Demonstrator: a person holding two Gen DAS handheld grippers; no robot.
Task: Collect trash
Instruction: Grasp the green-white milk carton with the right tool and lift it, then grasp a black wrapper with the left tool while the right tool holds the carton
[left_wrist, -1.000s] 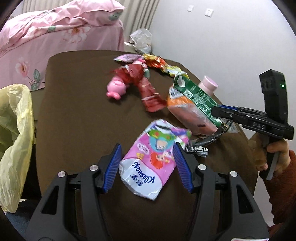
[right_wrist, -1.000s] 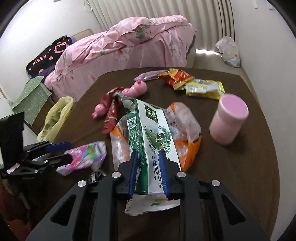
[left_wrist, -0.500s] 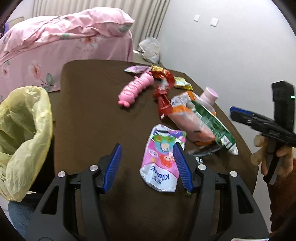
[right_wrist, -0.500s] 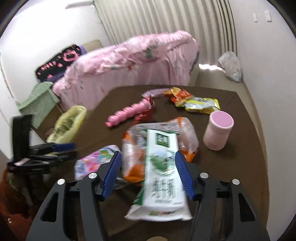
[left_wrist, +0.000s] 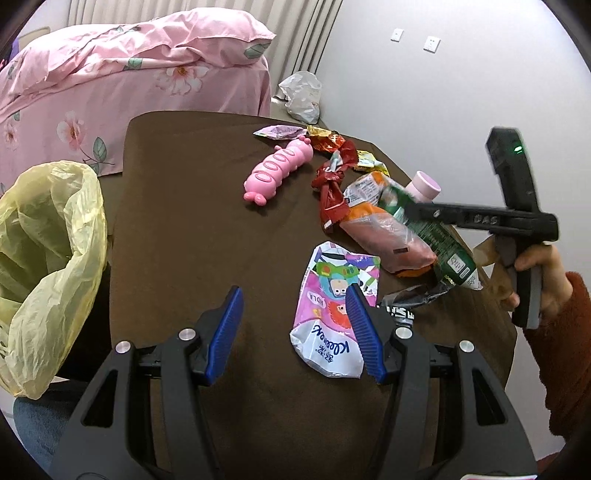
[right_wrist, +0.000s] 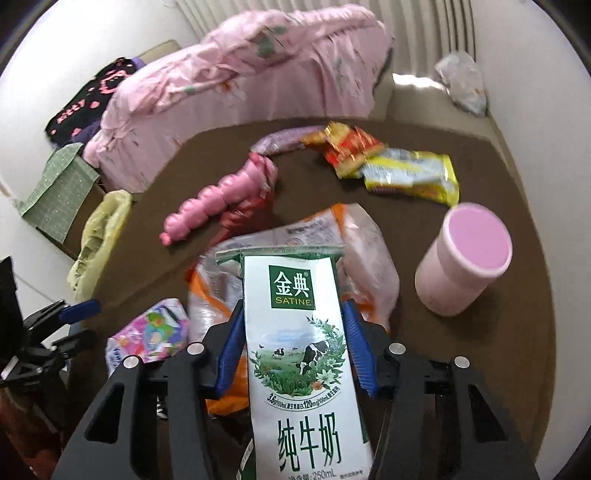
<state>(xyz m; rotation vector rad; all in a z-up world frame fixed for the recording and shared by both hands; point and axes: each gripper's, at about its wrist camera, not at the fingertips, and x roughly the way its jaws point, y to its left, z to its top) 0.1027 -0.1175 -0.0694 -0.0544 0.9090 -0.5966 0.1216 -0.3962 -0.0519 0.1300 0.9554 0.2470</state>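
A green and white milk carton (right_wrist: 295, 332) lies lengthwise between the pads of my right gripper (right_wrist: 293, 306). Its jaws are closing, and the blue pads touch the carton's two long edges. The carton rests on an orange and clear snack bag (left_wrist: 384, 236). My left gripper (left_wrist: 293, 295) stands open above the brown table (left_wrist: 184, 221). A pink Kleenex packet (left_wrist: 332, 306) lies flat on the table, partly behind its right finger and not between the pads. A yellow trash bag (left_wrist: 48, 258) hangs open at the table's left edge.
A pink caterpillar toy (left_wrist: 279, 171), a twisted red wrapper (left_wrist: 332, 192), a yellow wrapper (right_wrist: 413, 177) and a pink cup (right_wrist: 465, 258) lie farther back. A black wrapper (left_wrist: 413, 295) sits by the packet. A bed with pink covers (left_wrist: 129, 66) stands behind the table.
The right gripper let go of the carton's narrow side, opened wide, and now closes across its broad face. The Kleenex packet has shifted from between the left jaws to beside the right finger.
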